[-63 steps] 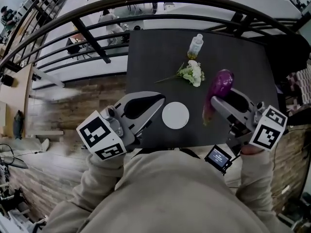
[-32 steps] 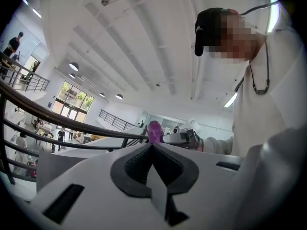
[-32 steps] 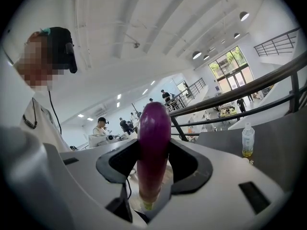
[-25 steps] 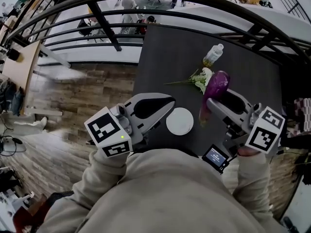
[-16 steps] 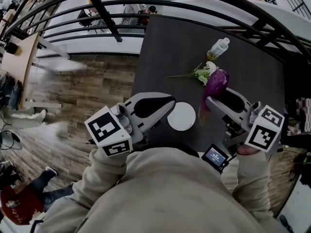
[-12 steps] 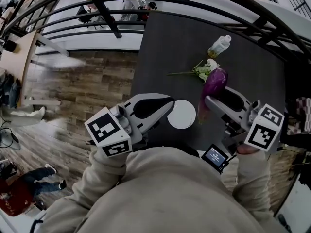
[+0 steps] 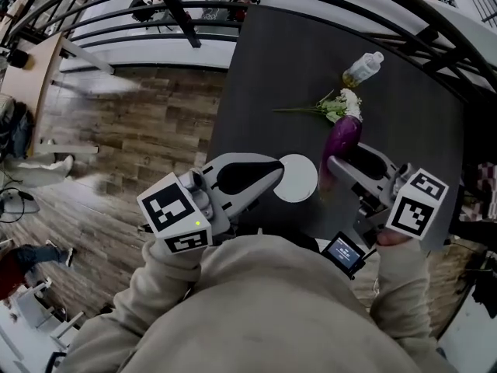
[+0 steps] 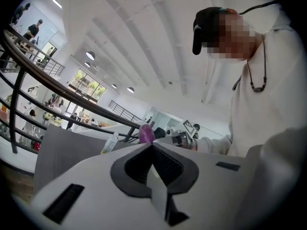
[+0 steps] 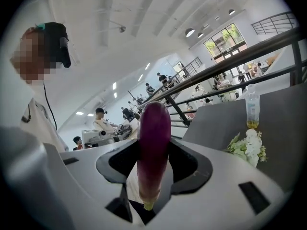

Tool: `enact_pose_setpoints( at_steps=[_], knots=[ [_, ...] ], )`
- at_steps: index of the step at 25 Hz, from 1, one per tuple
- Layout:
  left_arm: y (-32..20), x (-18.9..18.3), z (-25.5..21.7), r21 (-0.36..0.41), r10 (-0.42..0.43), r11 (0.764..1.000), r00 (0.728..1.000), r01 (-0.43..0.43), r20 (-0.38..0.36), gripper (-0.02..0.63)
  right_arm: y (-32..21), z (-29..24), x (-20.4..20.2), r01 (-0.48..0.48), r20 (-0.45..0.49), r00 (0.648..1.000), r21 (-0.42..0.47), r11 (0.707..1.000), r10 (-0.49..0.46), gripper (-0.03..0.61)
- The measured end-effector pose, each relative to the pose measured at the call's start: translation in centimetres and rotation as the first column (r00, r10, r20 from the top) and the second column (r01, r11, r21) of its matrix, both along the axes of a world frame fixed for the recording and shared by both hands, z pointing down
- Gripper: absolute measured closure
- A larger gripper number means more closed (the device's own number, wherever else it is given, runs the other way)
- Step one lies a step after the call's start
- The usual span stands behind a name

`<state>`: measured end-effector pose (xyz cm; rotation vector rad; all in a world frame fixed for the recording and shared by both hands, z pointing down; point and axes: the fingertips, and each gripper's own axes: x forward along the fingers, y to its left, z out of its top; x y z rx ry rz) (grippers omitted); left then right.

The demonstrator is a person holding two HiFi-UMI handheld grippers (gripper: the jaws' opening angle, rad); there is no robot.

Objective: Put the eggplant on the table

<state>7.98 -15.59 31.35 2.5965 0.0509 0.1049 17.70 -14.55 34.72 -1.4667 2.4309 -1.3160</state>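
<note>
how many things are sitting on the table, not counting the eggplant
3: bottle at the far side, flower bunch just before it, white disc at the near edge. More may be hidden there.

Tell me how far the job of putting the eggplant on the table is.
Done: the long purple eggplant is clamped in the right gripper. In hand: it is held over the dark grey table, beside the white flowers. Left: lay it down and open the jaws. The left gripper is shut and empty.
</note>
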Motion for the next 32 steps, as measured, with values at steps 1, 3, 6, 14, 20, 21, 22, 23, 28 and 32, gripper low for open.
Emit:
enact_pose_setpoints(
  at_steps=[1, 3, 6, 14, 20, 21, 22, 23, 28, 32],
  knots=[
    [0.2, -0.1, 0.0, -0.001, 0.001, 1.0, 1.0, -0.001, -0.001, 0.607, 0.1, 0.7, 0.0, 0.005, -0.004, 1.0, -0.012, 1.0, -0.005, 0.366],
    [0.4, -0.3, 0.2, -0.008, -0.007, 1.0, 1.0, 0.007, 0.002, 0.607, 0.2, 1.8, -0.1, 0.014, -0.004, 1.0, -0.037, 0.999, -0.014, 0.367],
    [0.4, -1.1, 0.7, -0.023, -0.031, 0.999, 0.999, 0.031, 0.011, 0.607, 0.2, 3.1, -0.7, 0.028, -0.001, 1.0, -0.064, 0.998, -0.029, 0.367],
    [0.7, -1.9, 1.5, -0.049, -0.095, 0.994, 0.995, 0.096, 0.03, 0.607, 0.4, 6.1, -1.3, 0.086, -0.009, 0.996, -0.12, 0.989, -0.088, 0.367],
    [0.4, -4.0, 2.5, -0.062, -0.139, 0.988, 0.989, 0.142, 0.046, 0.607, 0.0, 9.5, -2.9, 0.139, -0.06, 0.987, -0.178, 0.974, -0.152, 0.366],
    [0.3, -4.2, 2.7, -0.063, -0.146, 0.987, 0.988, 0.149, 0.048, 0.607, 0.0, 9.9, -3.0, 0.143, -0.059, 0.986, -0.188, 0.972, -0.156, 0.367],
    [0.3, -4.4, 2.8, -0.061, -0.153, 0.986, 0.987, 0.156, 0.051, 0.607, 0.1, 10.3, -3.1, 0.145, -0.055, 0.986, -0.197, 0.97, -0.159, 0.367],
    [0.3, -4.6, 2.9, -0.058, -0.16, 0.985, 0.986, 0.163, 0.054, 0.607, 0.1, 10.8, -3.2, 0.149, -0.054, 0.985, -0.205, 0.967, -0.163, 0.367],
    [0.5, -5.8, 3.7, -0.059, -0.194, 0.978, 0.978, 0.198, 0.076, 0.607, 0.5, 13.4, -3.9, 0.185, -0.086, 0.973, -0.255, 0.949, -0.213, 0.366],
    [0.5, -6.6, 3.6, -0.065, -0.218, 0.973, 0.973, 0.223, 0.081, 0.607, 0.7, 15.3, -4.4, 0.203, -0.091, 0.966, -0.302, 0.931, -0.24, 0.366]
  ],
)
